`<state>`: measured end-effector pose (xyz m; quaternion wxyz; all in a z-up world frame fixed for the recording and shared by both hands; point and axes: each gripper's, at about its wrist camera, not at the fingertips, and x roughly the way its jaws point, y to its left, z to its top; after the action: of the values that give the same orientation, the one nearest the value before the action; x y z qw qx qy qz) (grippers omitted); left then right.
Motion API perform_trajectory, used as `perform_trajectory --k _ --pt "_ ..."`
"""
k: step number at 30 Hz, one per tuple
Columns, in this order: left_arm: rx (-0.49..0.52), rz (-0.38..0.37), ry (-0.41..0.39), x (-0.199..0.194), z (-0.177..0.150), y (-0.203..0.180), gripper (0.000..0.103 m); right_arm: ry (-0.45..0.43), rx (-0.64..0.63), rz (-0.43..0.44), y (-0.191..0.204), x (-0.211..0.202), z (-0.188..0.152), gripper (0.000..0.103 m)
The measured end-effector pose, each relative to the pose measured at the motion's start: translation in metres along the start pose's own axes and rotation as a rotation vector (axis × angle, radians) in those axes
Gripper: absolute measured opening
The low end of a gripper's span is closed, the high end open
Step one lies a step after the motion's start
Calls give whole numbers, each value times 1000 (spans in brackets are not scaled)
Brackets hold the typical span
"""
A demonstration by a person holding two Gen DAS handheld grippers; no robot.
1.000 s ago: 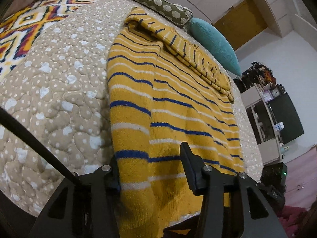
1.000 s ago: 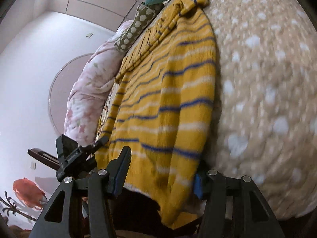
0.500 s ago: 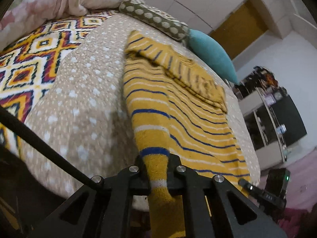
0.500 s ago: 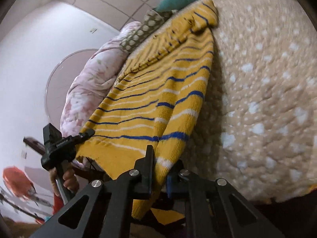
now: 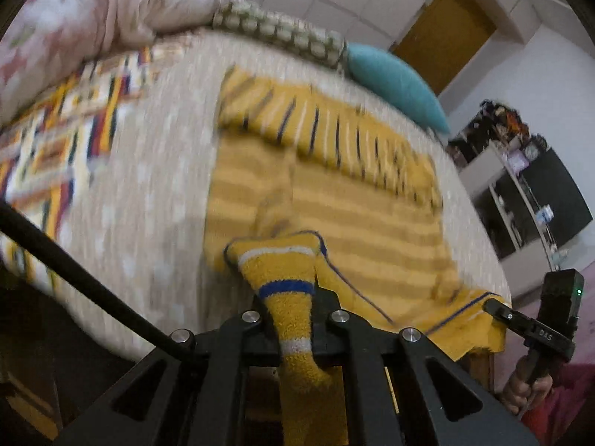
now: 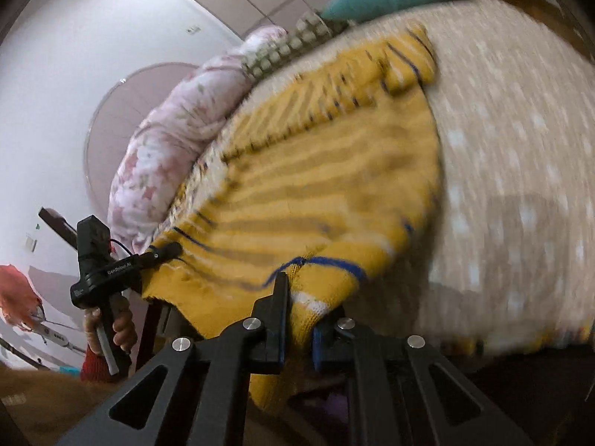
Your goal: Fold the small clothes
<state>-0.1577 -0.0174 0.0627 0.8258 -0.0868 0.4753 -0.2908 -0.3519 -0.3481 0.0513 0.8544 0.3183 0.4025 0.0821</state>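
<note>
One yellow striped sweater [image 5: 334,215] on the bed [image 5: 156,193], my left tool [image 5: 293,319] and right tool [image 6: 299,319] each clenched on its hem, two pillows, door [image 5: 442,44] seen only from left.

Bare quilt [image 5: 148,200] lies open to the left of the yellow sweater [image 5: 334,208], and bare quilt also lies to its right in the right wrist view. The far edge of the bed is blocked by a pink duvet [image 5: 93,11], a spotted cushion [image 5: 279,33] and a teal cushion [image 5: 394,81] (all three beyond the sweater's folded sleeve). A shelf unit [image 5: 520,193] stands off the right side.
</note>
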Motion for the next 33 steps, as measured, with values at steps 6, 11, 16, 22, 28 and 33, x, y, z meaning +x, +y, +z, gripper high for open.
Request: perform_trajectory --k 6,11,16,22,28,33 --pt "-89 0 -37 44 100 -2 7 -133 -37 -44 15 18 100 11" --pt "-179 8 -18 85 146 8 7 -171 -11 -114 6 52 170 11" --pt "-225 23 26 120 168 17 7 -146 71 -134 -19 83 204 11" --pt "-303 -13 55 147 184 29 10 -110 179 -114 -56 110 228 13" --pt "-420 -99 80 171 196 46 19 -106 308 -110 -93 135 253 39" --pt "-542 -221 85 186 201 63 46 -117 367 -120 -113 150 273 64"
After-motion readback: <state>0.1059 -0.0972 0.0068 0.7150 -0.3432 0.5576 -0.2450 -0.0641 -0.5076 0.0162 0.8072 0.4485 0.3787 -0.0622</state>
